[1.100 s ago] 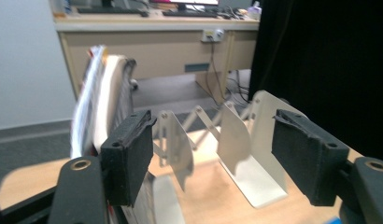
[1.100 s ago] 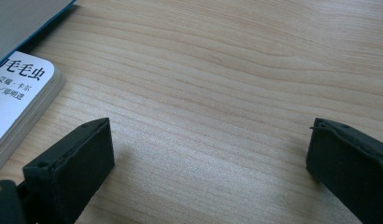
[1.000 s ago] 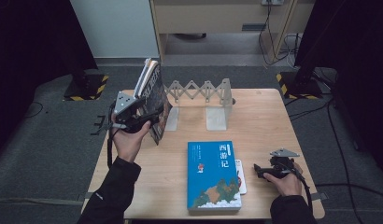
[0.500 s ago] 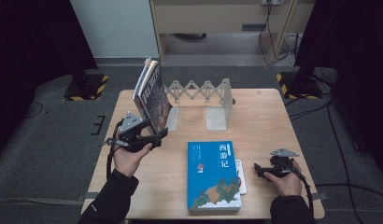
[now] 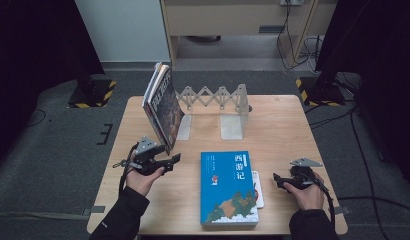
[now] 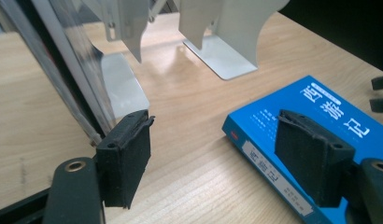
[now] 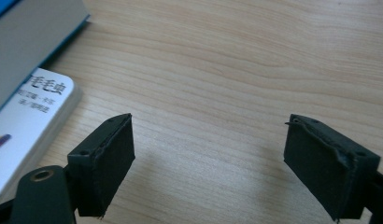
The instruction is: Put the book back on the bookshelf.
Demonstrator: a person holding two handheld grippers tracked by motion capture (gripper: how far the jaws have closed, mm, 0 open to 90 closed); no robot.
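Observation:
Several dark-covered books (image 5: 163,105) stand tilted at the left end of a metal folding book rack (image 5: 215,96). My left gripper (image 5: 172,162) hovers open just in front of them, with nothing between its jaws. In the left gripper view these books (image 6: 63,70) rise beside the left pad, and my left gripper (image 6: 217,163) points at the edge of a blue book (image 6: 292,109). That blue book (image 5: 229,187) lies flat near the front edge. My right gripper (image 5: 276,179) rests open to its right, over bare wood (image 7: 208,163).
A small white book (image 5: 259,189) pokes out from under the blue book's right side, and its corner (image 7: 31,116) lies left of my right gripper. The rack's two metal bookends (image 5: 233,122) stand behind the blue book. The wooden table (image 5: 293,130) ends close on all sides.
My left gripper has drawn back from the leaning books toward the near edge and now stands open apart from them. The books stay tilted. The right gripper has not moved.

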